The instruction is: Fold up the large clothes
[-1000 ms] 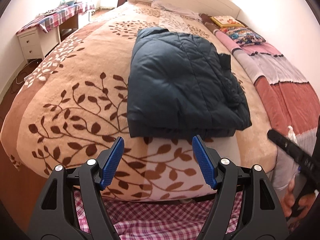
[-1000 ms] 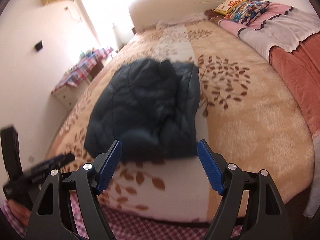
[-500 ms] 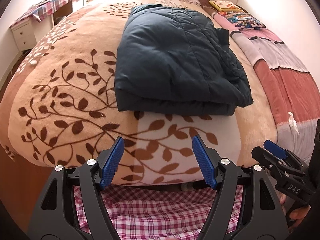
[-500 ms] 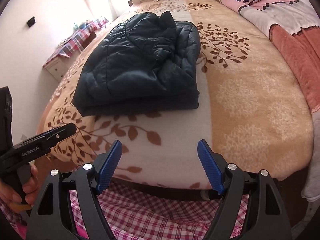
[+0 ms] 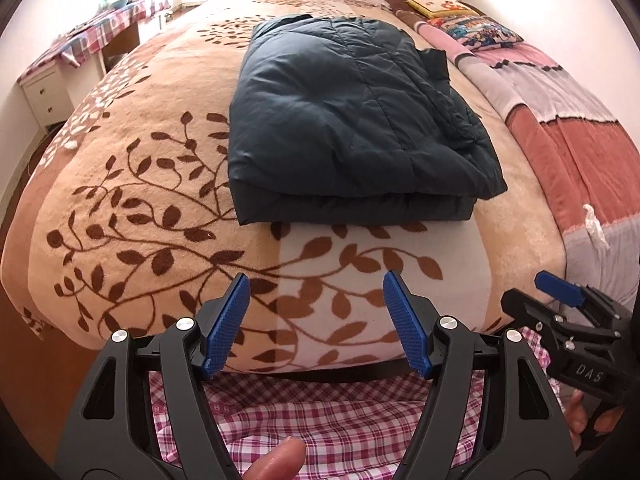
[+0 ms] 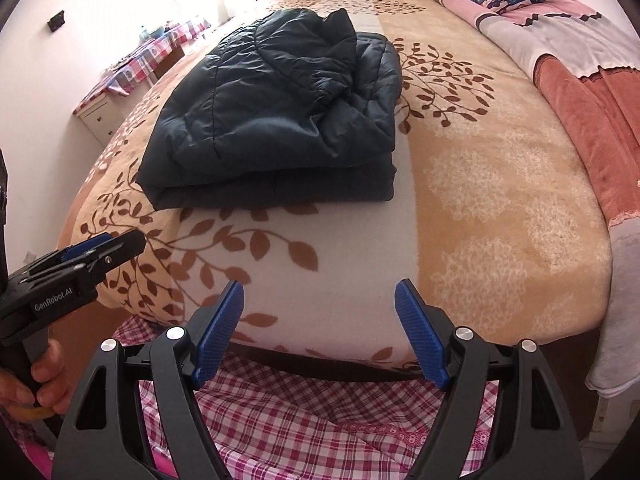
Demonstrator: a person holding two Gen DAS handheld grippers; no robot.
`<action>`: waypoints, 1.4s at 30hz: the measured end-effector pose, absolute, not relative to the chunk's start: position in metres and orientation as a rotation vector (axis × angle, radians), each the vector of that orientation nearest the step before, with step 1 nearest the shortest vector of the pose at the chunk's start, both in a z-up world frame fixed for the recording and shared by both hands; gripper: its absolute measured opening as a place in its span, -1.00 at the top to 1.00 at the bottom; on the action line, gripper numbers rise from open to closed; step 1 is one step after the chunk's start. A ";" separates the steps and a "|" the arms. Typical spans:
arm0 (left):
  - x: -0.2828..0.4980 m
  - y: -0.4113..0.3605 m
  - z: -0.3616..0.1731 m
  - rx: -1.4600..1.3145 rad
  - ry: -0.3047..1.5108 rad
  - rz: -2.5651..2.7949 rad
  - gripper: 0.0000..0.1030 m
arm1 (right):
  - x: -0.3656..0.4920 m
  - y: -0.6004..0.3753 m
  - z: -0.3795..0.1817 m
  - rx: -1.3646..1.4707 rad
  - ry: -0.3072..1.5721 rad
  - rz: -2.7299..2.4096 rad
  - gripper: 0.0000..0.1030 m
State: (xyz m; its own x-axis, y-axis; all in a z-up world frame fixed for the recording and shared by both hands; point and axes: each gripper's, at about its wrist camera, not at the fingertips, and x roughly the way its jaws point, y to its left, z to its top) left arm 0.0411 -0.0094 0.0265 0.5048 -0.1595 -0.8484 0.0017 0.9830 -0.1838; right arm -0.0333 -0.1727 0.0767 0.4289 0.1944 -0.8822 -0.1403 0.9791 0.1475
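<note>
A dark navy puffer jacket [image 5: 352,120] lies folded in a thick rectangular stack on the bed; it also shows in the right wrist view [image 6: 276,120]. My left gripper [image 5: 316,312] is open and empty, held near the foot edge of the bed, short of the jacket. My right gripper [image 6: 320,320] is open and empty, also at the foot edge, apart from the jacket. The right gripper shows at the right edge of the left wrist view [image 5: 560,312]. The left gripper shows at the left edge of the right wrist view [image 6: 80,264].
A beige blanket with brown leaf print [image 5: 140,208] covers the bed. Pink and red bedding [image 6: 580,80] and pillows [image 5: 472,28] lie along the right side. A desk with a checked cloth [image 5: 80,44] stands at the left wall. Checked fabric [image 6: 320,432] hangs below the grippers.
Both grippers have drawn back and lowered toward the foot of the bed. The jacket lies still and stays folded. Both grippers stay open.
</note>
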 end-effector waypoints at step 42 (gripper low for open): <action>0.008 -0.017 0.034 -0.110 1.032 -0.067 -0.26 | -0.054 -0.171 0.064 0.120 1.140 0.263 -0.47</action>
